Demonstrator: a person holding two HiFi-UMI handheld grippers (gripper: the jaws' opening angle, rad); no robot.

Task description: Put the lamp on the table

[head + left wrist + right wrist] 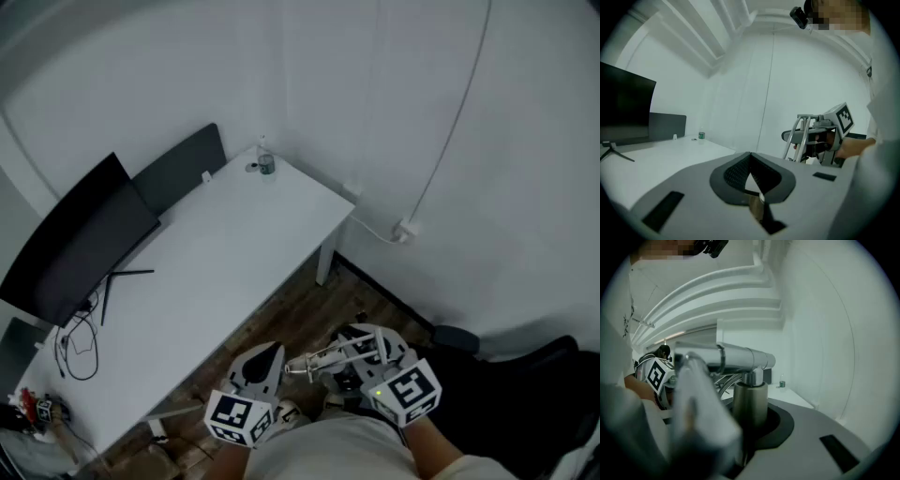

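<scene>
A silver metal lamp (330, 357) with jointed arms hangs over the wooden floor, short of the white table (234, 253). My right gripper (364, 364) is shut on it. In the right gripper view the jaws (751, 420) clamp the lamp's upright post (750, 401) below a horizontal tube, and a blurred lamp part covers the left. My left gripper (266, 354) sits just left of the lamp, apart from it, with its jaws closed tip to tip (750, 157) on nothing. The left gripper view shows the lamp (802, 133) at the right.
On the table a black monitor (80, 239) and a dark panel (178, 167) stand along the far left side. A small bottle (266, 163) is at the far corner, and loose cables (80, 347) lie near the left end. A cord (441, 159) runs down the wall. A black seat (511, 375) is at my right.
</scene>
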